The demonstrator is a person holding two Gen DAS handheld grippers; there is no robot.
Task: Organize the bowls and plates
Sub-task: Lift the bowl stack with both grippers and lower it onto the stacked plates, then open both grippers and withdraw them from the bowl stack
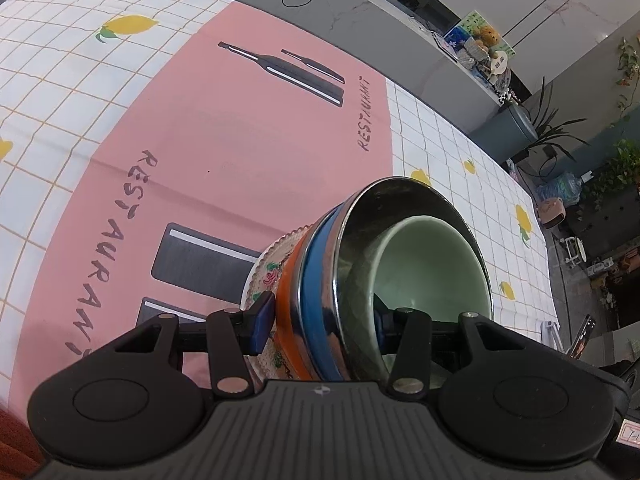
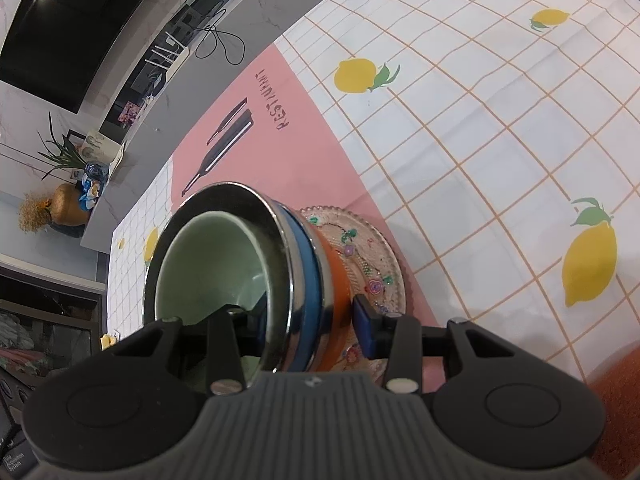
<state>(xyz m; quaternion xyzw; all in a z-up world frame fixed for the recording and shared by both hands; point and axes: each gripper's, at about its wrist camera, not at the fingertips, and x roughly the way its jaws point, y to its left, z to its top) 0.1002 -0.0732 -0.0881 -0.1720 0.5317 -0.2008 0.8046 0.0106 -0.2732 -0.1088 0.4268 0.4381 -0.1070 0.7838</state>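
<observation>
- Surface: a table under a white grid tablecloth [image 1: 52,92] printed with lemons; a pink placemat [image 1: 224,148] lettered "RESTAURANT" lies on it, with a grey counter, cables and potted plants behind
- Stack: the dishes are nested into one stack that stands on the pink placemat near its edge, seen between both grippers
- Base: a clear glass plate [image 2: 368,256] with a scalloped rim and painted flowers sits at the bottom, flat on the placemat
- Middle: an orange bowl [image 2: 340,280] rests on the plate, a blue bowl [image 2: 308,264] sits in it, and a steel bowl [image 1: 400,200] sits in the blue one
- Top: a pale green bowl [image 1: 432,264] lies tilted inside the steel bowl
- Left gripper [image 1: 320,320]: fingers partly spread and clamped on the stack wall, one blue pad outside against the orange bowl just above the plate, the other inside the steel bowl
- Right gripper [image 2: 312,320]: same hold on the opposite side, one pad outside by the orange bowl, the other finger inside the steel bowl
</observation>
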